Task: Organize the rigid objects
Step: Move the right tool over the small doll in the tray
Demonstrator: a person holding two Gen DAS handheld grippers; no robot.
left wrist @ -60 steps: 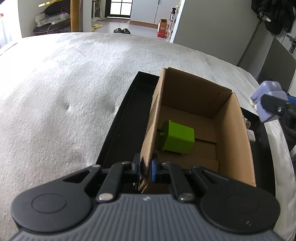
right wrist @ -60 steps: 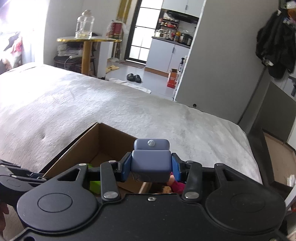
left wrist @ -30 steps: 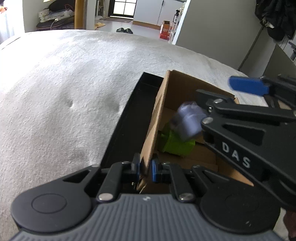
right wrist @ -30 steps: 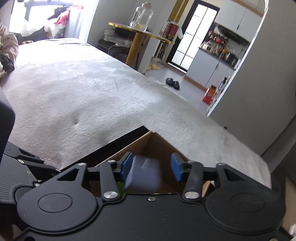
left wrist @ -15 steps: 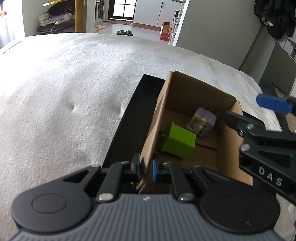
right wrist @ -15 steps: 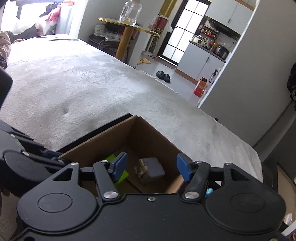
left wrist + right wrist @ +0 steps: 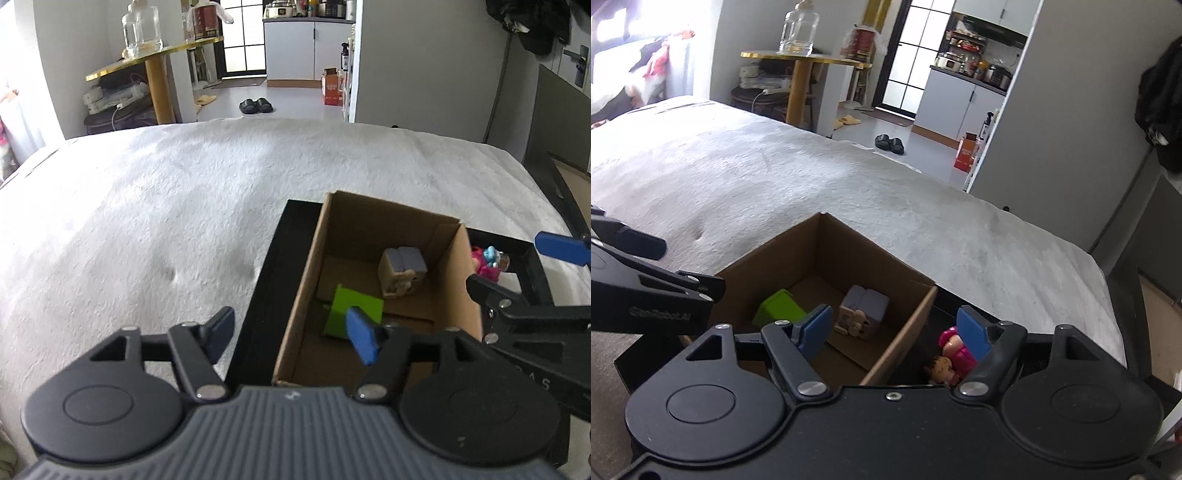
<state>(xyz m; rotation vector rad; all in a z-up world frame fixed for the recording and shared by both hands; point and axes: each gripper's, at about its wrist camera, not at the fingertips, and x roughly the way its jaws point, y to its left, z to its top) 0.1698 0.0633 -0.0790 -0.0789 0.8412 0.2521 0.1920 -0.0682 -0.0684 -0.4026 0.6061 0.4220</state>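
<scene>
A: Left wrist view first. What is hidden or cut off?

B: The left claw (image 7: pixel 291 334) body covers the near end of the cardboard box (image 7: pixel 373 218). Its right finger overlaps one corner of the green block (image 7: pixel 349 308). The right claw (image 7: pixel 517 273) enters from the right edge; most of it is out of frame. The toy figures (image 7: pixel 487 260) beyond the box's right wall show only their tops.

A: Any writing?

B: Pale letters on the right claw's arm, too cut off to read.

A: Claw state and object position?

B: The left claw's jaws are opening, and the box's near left wall stands in the gap, clear of both pads. The green block lies ahead of the right finger, inside the box. The grey-blue block (image 7: pixel 404 267) lies beyond it, near the far right corner.

A: Right wrist view?

B: The claw body hides the near part of the box (image 7: pixel 827 240) and the black tray (image 7: pixel 628 369) under it. A pink toy figure (image 7: pixel 955 349) is partly behind the right finger. The left claw's arm at the left edge carries faint grey lettering, unreadable.

A: State and positions?

B: The right claw (image 7: pixel 895 330) has its jaws opening, gripping nothing. The grey-blue block (image 7: pixel 864 312) lies just ahead of the left finger; the green block (image 7: pixel 777 308) lies left of it. The box's right wall runs through the gap.
</scene>
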